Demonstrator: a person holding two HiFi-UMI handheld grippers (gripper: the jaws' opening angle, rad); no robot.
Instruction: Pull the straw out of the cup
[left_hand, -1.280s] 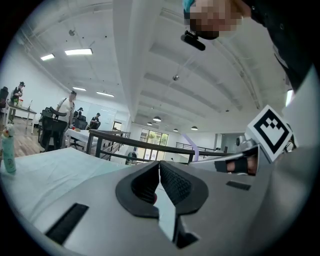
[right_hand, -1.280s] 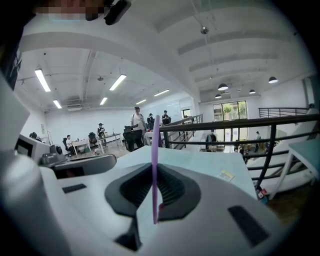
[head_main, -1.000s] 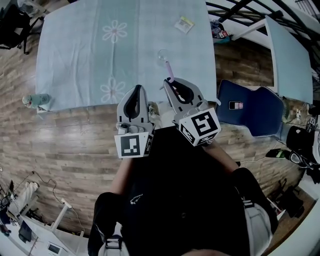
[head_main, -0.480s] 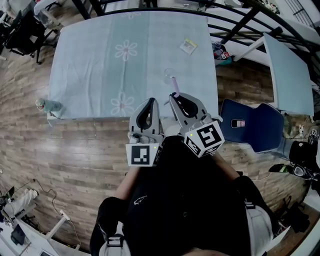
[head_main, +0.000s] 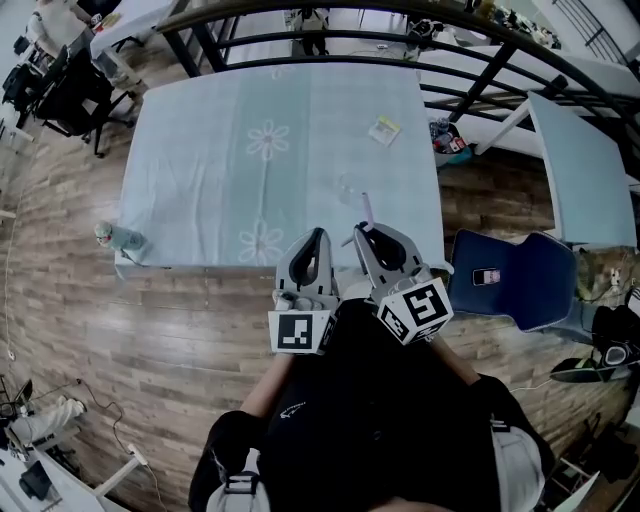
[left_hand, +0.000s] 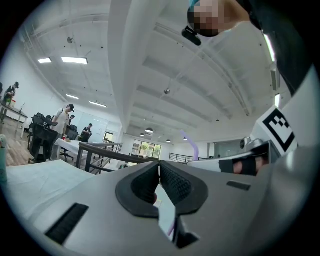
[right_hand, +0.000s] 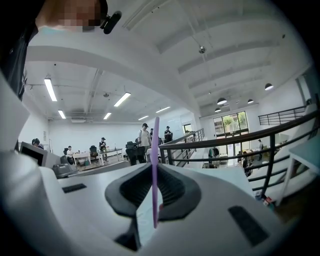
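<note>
My right gripper is shut on a thin purple straw, which stands upright between its dark pads and rises above them as a purple line. The straw hangs clear of the small clear cup, which stands on the light blue tablecloth just beyond both grippers. Left of it, my left gripper is shut with nothing between its pads. In the left gripper view the straw shows to the right, bent at its top.
A small packet lies at the far right of the table. A small bottle stands at its near left corner. A blue chair with a phone is at the right. A dark railing runs behind the table.
Both grippers have risen and drawn back from the cup, the right one carrying the straw with it. The cup has stayed on the table.
</note>
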